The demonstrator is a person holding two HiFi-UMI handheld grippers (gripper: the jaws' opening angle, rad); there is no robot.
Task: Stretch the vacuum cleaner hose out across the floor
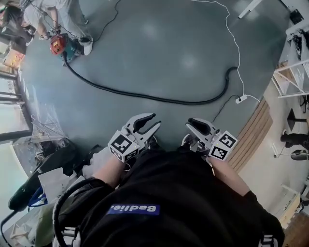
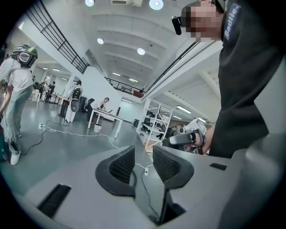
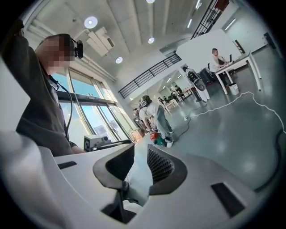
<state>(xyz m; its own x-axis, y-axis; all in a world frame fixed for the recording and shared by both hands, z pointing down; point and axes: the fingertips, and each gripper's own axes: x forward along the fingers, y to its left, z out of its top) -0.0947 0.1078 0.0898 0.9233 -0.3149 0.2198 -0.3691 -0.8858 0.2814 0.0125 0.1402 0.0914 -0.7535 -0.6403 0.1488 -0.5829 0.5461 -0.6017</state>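
The black vacuum hose lies on the grey floor in a long shallow curve. It runs from the red and green vacuum cleaner at the upper left to a hooked end at the right. Both grippers are held up close to my chest, well away from the hose. My left gripper has its jaws apart with nothing between them. My right gripper shows a narrower gap, also empty. The vacuum cleaner appears far off in the right gripper view.
A person stands beside the vacuum cleaner. A white cable runs down to a power strip near the hose end. Wooden boards and white shelving line the right side. Plastic bags and clutter fill the left.
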